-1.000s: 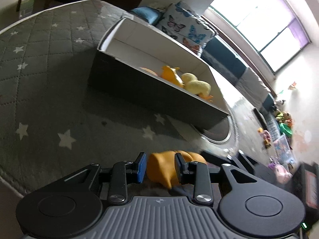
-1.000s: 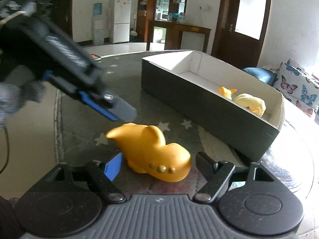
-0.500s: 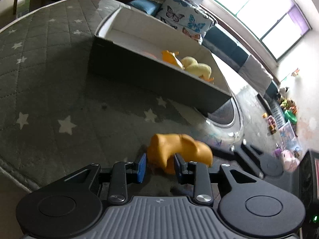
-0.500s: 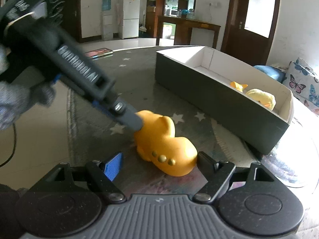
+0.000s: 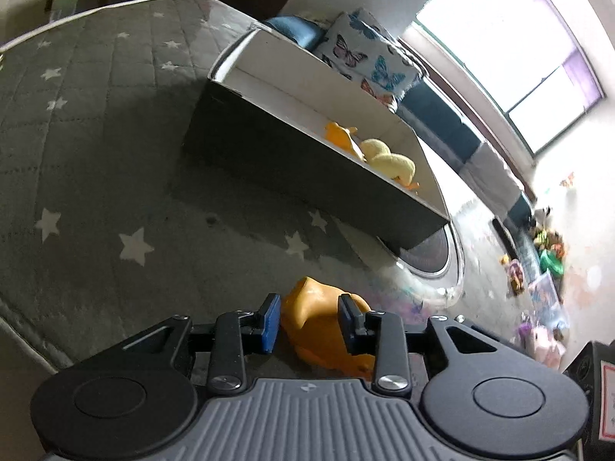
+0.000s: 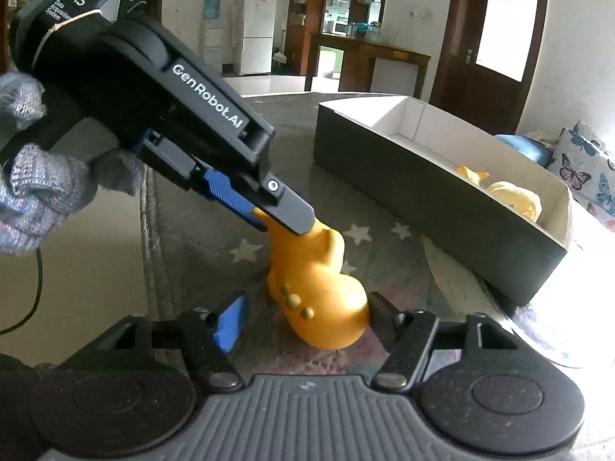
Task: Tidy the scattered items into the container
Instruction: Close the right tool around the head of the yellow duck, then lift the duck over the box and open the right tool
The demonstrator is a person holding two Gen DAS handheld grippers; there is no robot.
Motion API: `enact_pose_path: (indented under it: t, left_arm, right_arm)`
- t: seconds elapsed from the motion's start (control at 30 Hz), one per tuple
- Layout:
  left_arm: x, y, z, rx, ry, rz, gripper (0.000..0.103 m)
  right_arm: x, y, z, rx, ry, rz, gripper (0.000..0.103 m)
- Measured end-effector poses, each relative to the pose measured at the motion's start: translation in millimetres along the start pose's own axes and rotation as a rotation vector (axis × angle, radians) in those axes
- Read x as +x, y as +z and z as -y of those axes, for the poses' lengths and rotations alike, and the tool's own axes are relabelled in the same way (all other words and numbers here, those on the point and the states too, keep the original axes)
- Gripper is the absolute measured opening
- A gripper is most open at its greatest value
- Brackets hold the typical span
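My left gripper (image 5: 307, 317) has its jaws either side of the orange toy (image 5: 323, 326), at its narrow front end. They've just been opening, w/ the toy between them. In the left wrist view a thin gap shows by the blue pad (image 5: 269, 320); the dark pad on the other side looks right against the toy, but I can't tell if it presses. I'd call it released, not clenched on anything.

From the right wrist view the left gripper (image 6: 282, 223) comes in from upper left, its tips over the toy's raised end (image 6: 319, 276). My gloved hand (image 6: 34, 192) holds its body.

My right gripper (image 6: 303, 319) sits at the toy's rounded rear. Its jaws have just been closing, toy between them. The blue pad (image 6: 230, 322) stands clear of the toy w/ mat showing in the gap; the far finger is just beside the rear end, contact unclear. So approx. half open, gripping nothing.

The toy rests on the grey star mat (image 5: 96, 199), just ahead of both sets of tongs. The box (image 6: 442, 207) lies beyond it, ahead and to the right, well apart, w/ a yellow plush (image 6: 515, 198) and a small orange toy (image 6: 471, 174) inside at its near-right end.
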State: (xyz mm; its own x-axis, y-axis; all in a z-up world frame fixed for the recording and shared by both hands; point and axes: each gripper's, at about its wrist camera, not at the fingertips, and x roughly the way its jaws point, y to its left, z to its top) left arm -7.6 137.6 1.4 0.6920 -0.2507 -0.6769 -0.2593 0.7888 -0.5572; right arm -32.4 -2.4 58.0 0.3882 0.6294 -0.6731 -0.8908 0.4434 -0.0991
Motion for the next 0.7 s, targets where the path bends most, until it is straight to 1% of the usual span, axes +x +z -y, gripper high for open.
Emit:
enact_pose_path:
  t: [0.13,0.2,0.3,0.43,0.6,0.7]
  left_arm:
    - [4,-2,-2,-0.031,-0.008,0.029,0.038]
    - [6,-1,-3,-0.036,-0.018,0.037,0.040]
    - [10,0,-6,-0.055,-0.033,0.050,0.042]
    - [16,3,-8,-0.075,-0.041,0.065,0.043]
    - [26,7,-12,-0.111,-0.058,0.065,0.043]
    - [30,10,-11,-0.110,-0.058,0.057,0.043]
  right_arm:
    - [3,-1,-2,-0.011,-0.035,0.000,0.057]
    - [4,-2,1,0.003,-0.044,-0.001,0.054]
    - [5,-3,4,0.025,-0.050,-0.002,0.052]
    - [7,-3,8,0.056,-0.054,-0.008,0.043]
    - [8,-5,13,0.096,-0.037,-0.006,0.041]
    - [8,-5,13,0.109,-0.038,-0.001,0.041]
